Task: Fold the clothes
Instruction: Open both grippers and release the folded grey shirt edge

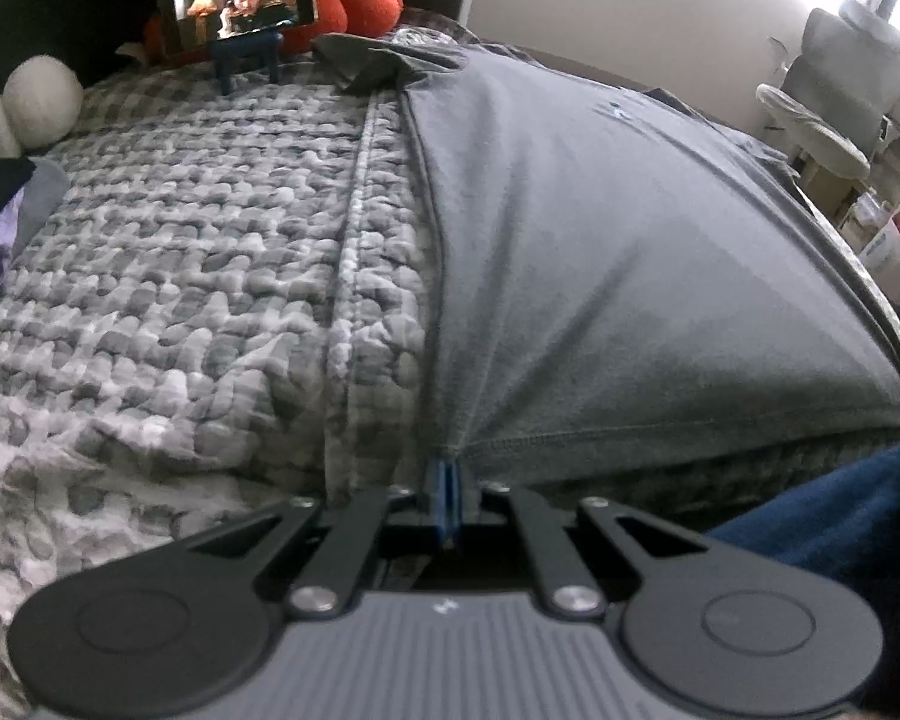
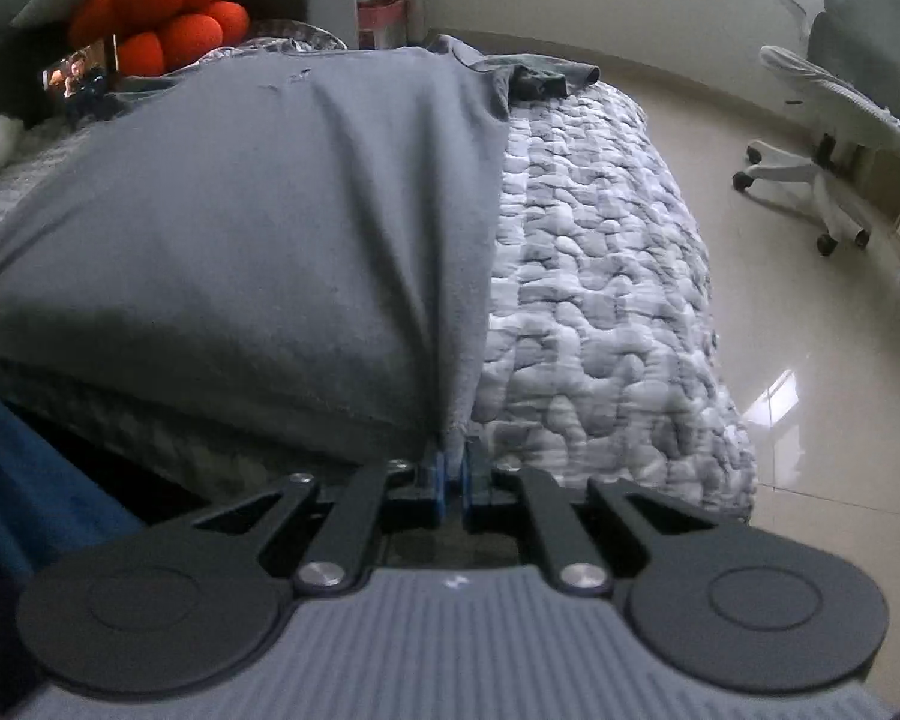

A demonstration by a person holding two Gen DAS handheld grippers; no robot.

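Note:
A grey T-shirt (image 1: 600,252) lies spread on the quilted bed, its collar end far from me, and it also shows in the right wrist view (image 2: 270,210). My left gripper (image 1: 448,465) is shut on the shirt's near left hem corner, and the cloth is pulled taut towards it. My right gripper (image 2: 453,459) is shut on the near right hem corner. The hem between them hangs slightly raised over the bed edge. A sleeve (image 2: 540,81) lies bunched at the far right.
A grey patterned quilt (image 1: 180,276) covers the bed. A phone on a blue stand (image 1: 240,6) plays video at the far end, by orange cushions (image 2: 168,12). Clothes lie at the left edge (image 1: 6,222). An office chair (image 2: 828,120) stands on the tiled floor.

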